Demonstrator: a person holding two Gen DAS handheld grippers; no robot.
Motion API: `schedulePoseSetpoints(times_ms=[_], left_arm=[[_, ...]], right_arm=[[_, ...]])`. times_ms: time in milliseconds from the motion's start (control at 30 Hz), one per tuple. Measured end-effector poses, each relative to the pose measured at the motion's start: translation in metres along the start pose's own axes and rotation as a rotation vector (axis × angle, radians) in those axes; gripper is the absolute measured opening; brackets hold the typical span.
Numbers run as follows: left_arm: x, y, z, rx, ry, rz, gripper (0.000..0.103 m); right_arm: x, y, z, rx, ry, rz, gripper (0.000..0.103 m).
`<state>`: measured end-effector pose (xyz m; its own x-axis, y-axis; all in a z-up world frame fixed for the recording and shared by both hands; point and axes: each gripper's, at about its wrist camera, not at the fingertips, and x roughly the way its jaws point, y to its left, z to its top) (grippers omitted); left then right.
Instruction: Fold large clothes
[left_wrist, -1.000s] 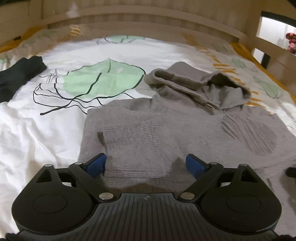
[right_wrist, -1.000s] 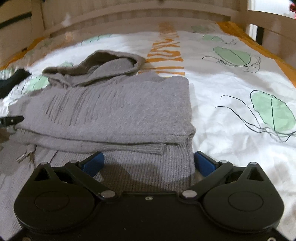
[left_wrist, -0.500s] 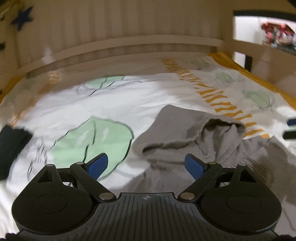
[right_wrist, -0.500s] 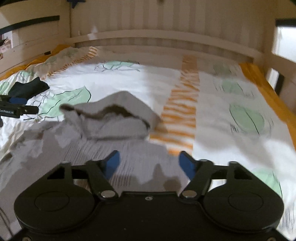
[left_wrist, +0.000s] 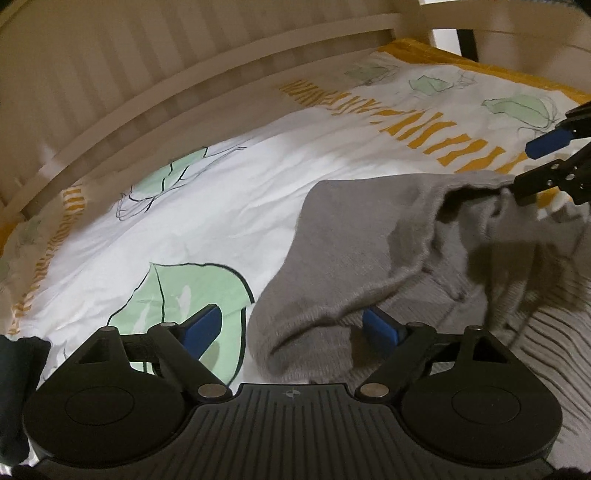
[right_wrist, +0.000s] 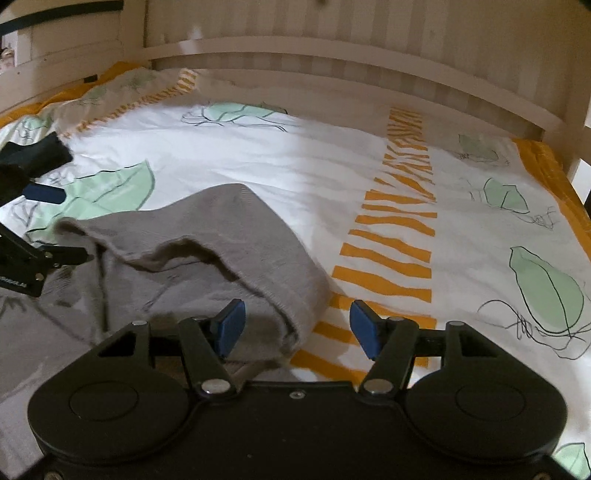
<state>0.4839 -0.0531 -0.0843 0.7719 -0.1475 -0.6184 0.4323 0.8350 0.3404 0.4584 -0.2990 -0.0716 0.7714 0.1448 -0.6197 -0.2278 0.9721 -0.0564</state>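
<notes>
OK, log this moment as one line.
task: fold hoodie | left gripper: open, at hood's left edge | right gripper: open, at hood's right edge | hoodie: on duvet, unheld

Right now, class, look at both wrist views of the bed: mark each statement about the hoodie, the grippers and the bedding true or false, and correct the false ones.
1. The hoodie is grey. True.
2. Both the left gripper and the right gripper are open. True.
3. The hoodie hangs on a hanger. False: it lies on the duvet.
4. The duvet is plain white. False: it carries green leaves and an orange stripe band.
5. A dark garment lies on the bed apart from the hoodie. True.
6. The hood edge sits between the right gripper's fingers. True.
</notes>
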Motion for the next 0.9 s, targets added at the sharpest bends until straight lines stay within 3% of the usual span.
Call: schedulePoseSetpoints(times_ms=[100, 167, 233, 267, 300, 367, 467, 533, 733, 833, 900], left_arm=[[0.009, 0.001, 0.003, -0.004, 0.002, -0.028, 0.067], [0.014, 0.002, 0.003, -0.001, 0.013, -0.051, 0.031], [0.018, 0.006, 0.003, -0.028, 0.013, -0.030, 0.014], [0.017, 0.010, 0.003, -0.057, 0.001, -0.014, 0.010], [0.016, 0.015, 0.004, -0.094, -0.016, -0.004, 0.008], [0.008, 0.031, 0.001, -0.200, -0.058, 0.024, 0.008], [0.001, 0.047, -0.011, -0.294, -0.092, 0.026, 0.008], [0.001, 0.044, -0.023, -0.260, -0.080, 0.032, 0.008], [0.014, 0.029, -0.048, -0.148, 0.042, -0.026, 0.012], [0.015, 0.035, -0.040, -0.136, 0.088, -0.045, 0.023], [0.008, 0.043, -0.034, -0.123, 0.096, -0.071, 0.030]], right_arm=[[0.009, -0.002, 0.003, 0.022, 0.002, 0.008, 0.066], [0.014, 0.000, 0.003, 0.008, 0.009, 0.009, 0.066], [0.020, 0.003, 0.005, -0.014, 0.015, 0.008, 0.065], [0.023, 0.004, 0.006, -0.026, 0.018, 0.015, 0.060], [0.026, 0.004, 0.007, -0.031, 0.018, 0.025, 0.042], [0.027, 0.003, 0.013, -0.026, 0.011, 0.026, 0.010], [0.010, -0.005, 0.016, 0.019, -0.099, 0.017, 0.010], [0.002, -0.006, 0.009, 0.018, -0.121, 0.063, 0.010], [0.013, 0.015, -0.034, -0.183, 0.008, 0.075, 0.011], [0.013, 0.012, -0.034, -0.161, 0.007, 0.080, 0.014], [0.011, 0.008, -0.029, -0.141, 0.014, 0.081, 0.028]])
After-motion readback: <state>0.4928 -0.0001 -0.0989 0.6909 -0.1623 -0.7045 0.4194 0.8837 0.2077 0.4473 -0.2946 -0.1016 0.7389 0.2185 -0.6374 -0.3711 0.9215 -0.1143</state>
